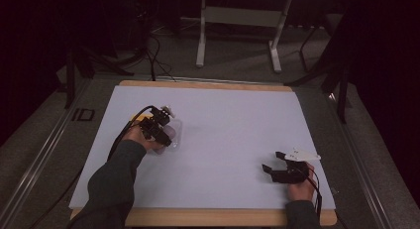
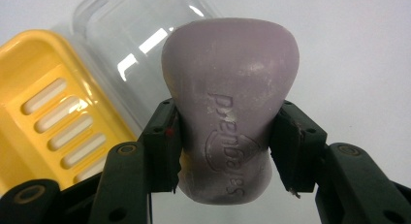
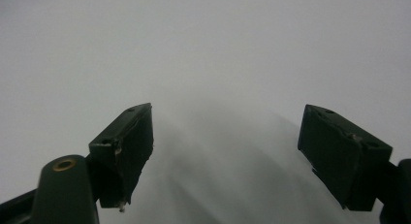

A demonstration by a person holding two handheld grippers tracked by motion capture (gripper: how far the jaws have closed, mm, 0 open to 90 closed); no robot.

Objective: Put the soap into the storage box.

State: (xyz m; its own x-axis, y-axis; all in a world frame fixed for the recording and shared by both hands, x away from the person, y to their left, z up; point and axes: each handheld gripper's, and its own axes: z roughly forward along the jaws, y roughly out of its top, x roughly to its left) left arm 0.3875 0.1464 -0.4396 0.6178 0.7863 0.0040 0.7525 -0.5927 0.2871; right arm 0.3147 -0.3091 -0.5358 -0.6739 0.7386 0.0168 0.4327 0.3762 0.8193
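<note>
The white table sheet (image 1: 233, 140) lies mostly bare. Left gripper (image 2: 225, 151) clamps the purple soap bar (image 2: 230, 103) by its waist, above the yellow soap dish (image 2: 43, 112) and clear lid (image 2: 126, 35). Right gripper (image 3: 225, 156) gapes wide, holding nothing.

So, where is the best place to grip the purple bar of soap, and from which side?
Grip the purple waisted soap bar at its narrow middle, as the left gripper does now: one jaw on each concave side, approaching from the end. The bar flares wider beyond the jaws, so the waist helps stop slipping. The open right gripper rests apart.
</note>
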